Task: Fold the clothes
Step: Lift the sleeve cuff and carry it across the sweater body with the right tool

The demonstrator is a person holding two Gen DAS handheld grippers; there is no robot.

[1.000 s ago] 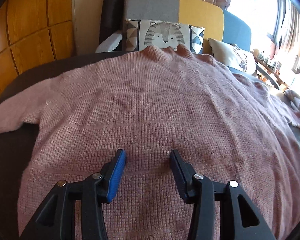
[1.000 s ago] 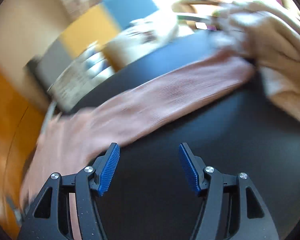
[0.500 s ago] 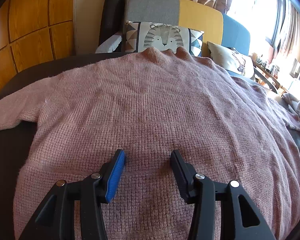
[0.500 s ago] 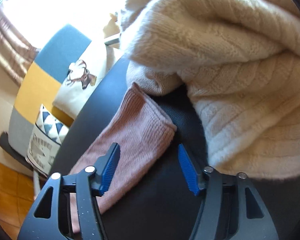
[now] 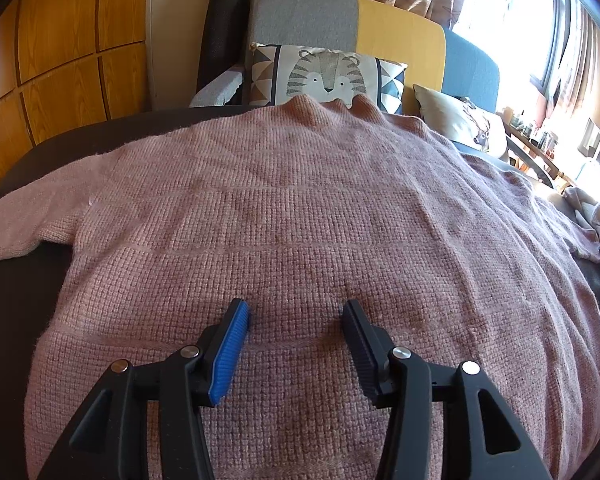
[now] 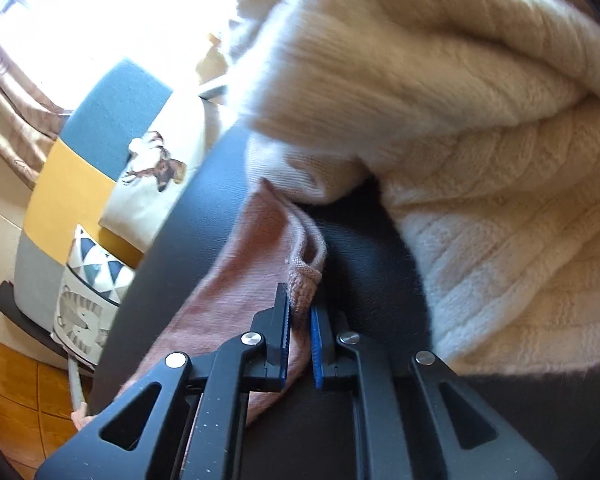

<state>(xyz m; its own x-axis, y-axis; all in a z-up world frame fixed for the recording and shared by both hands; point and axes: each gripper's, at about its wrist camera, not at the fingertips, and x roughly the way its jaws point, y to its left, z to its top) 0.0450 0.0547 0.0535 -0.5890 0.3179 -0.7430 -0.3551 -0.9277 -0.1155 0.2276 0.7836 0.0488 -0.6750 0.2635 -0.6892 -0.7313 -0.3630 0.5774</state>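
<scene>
Right gripper (image 6: pixel 299 312), low centre of the right wrist view: jaws just drawn together and now pinching the cuff of the pink sweater's sleeve (image 6: pixel 236 280), knit bunched between the blue pads. From there, sleeve running down to the lower left across the dark table (image 6: pixel 360 248). Just above and to the right, a bulky cream sweater (image 6: pixel 480 160) heaped over most of the upper right, its own cuff touching the pink sleeve's end. At the left edge, a sofa (image 6: pixel 96 120) in blue, yellow and grey blocks, with a deer cushion (image 6: pixel 152 184) and a tiger cushion (image 6: pixel 88 304). Left gripper (image 5: pixel 296 312), bottom centre of the left wrist view: fingers spread partway, tips low over the pink sweater (image 5: pixel 300 208), nothing between them; contact with the knit not clear. Sweater laid flat, filling the middle of the frame, collar at upper centre, one sleeve trailing to the left edge. Beyond the collar, tiger cushion (image 5: pixel 324 76) against the sofa (image 5: pixel 396 28). Wood panelling (image 5: pixel 60 48) at upper left, bright window (image 5: pixel 516 12) at upper right.
</scene>
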